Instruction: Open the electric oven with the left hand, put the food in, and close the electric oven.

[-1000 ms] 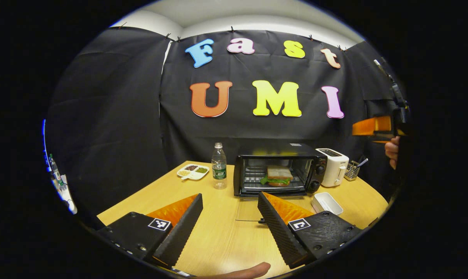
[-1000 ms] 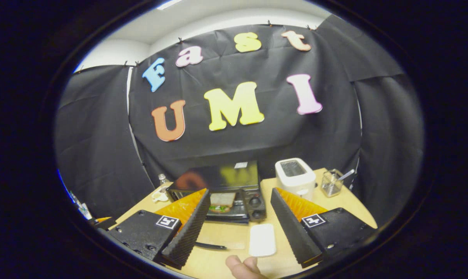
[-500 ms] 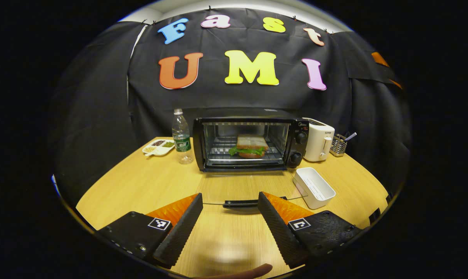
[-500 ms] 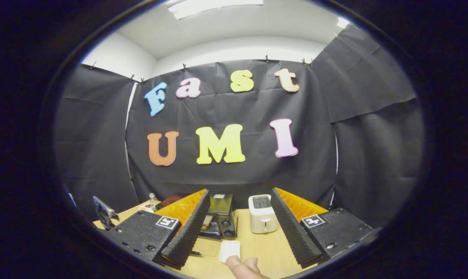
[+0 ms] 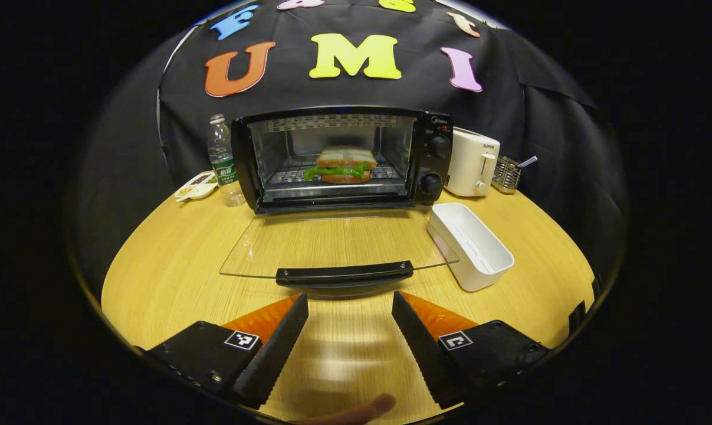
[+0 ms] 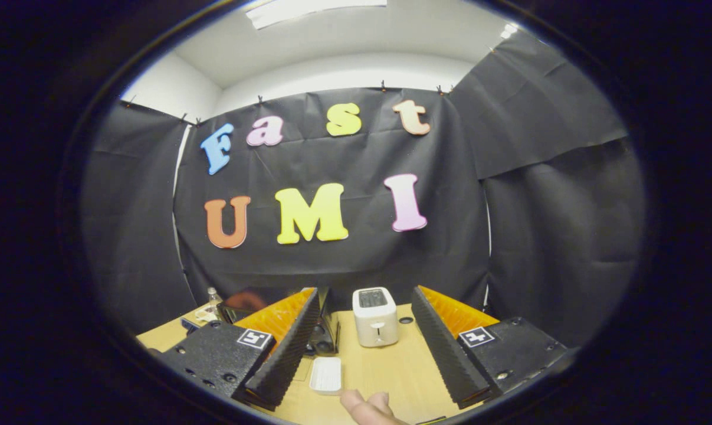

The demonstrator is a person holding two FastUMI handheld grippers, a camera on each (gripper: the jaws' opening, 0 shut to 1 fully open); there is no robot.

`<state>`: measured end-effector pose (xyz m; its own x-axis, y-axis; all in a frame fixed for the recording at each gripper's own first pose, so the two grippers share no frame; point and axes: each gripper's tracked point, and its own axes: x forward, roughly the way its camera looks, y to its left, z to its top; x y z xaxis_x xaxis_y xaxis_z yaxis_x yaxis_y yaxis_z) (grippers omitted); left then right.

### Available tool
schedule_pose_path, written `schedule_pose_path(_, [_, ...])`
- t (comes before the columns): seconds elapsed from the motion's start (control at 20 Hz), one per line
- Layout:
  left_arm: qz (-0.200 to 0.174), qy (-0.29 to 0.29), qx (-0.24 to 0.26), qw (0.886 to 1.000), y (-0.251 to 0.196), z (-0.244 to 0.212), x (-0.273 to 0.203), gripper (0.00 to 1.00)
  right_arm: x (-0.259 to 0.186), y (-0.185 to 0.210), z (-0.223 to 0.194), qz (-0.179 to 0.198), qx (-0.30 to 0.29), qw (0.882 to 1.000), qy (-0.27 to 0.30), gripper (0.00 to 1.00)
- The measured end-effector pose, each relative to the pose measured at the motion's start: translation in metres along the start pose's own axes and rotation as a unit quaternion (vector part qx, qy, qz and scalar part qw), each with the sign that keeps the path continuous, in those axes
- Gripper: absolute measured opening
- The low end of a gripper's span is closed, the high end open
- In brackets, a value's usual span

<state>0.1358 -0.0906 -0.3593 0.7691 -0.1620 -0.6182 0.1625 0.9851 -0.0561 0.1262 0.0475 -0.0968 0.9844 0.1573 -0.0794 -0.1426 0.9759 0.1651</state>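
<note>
Wooden table [image 5: 173, 260] in booth. Oven [image 5: 338, 159] open, glass door [image 5: 332, 242] flat down, sandwich [image 5: 345, 164] already on rack inside. My left gripper [image 5: 350, 307] spread, empty, just before door handle [image 5: 344, 274]. I judge closing step: fingers under handle centre, lift evenly, no slam. Right gripper [image 6: 361, 330] spread, high, away.

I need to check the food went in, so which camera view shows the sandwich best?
The left gripper view: the sandwich sits in plain sight on the rack inside the open oven. In the right gripper view, that claw's finger covers most of the oven, hiding the sandwich.
</note>
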Motion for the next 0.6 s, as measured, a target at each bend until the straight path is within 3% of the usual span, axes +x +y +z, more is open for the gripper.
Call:
schedule_pose_path(0.05, [-0.003,0.003,0.001,1.0,-0.004,0.0,0.005,0.95,0.0,-0.007,-0.002,-0.003,0.006,1.0,0.003,1.0])
schedule_pose_path(0.1, [-0.006,0.007,0.001,1.0,-0.007,0.0,0.009,0.95,0.0,-0.012,-0.008,-0.006,0.01,1.0,0.008,0.89])
schedule_pose_path(0.15, [-0.006,0.012,0.001,1.0,-0.009,-0.001,0.014,0.95,0.0,-0.016,-0.01,-0.009,0.01,1.0,0.011,1.0])
schedule_pose_path(0.3, [0.008,0.027,-0.008,1.0,-0.006,-0.002,0.025,0.95,-0.001,-0.025,-0.015,-0.014,0.007,1.0,0.016,1.0])
schedule_pose_path(0.35, [0.016,0.023,-0.008,1.0,-0.004,0.002,0.027,0.95,-0.001,-0.027,-0.014,-0.015,0.006,1.0,0.014,0.89])
schedule_pose_path(0.4, [0.019,0.027,-0.01,0.999,-0.002,0.0,0.033,0.95,-0.001,-0.029,-0.017,-0.015,0.007,1.0,0.014,1.0])
schedule_pose_path(0.6, [0.031,0.038,-0.005,0.999,0.0,-0.003,0.035,0.94,0.001,-0.041,-0.011,-0.015,0.007,1.0,0.023,1.0])
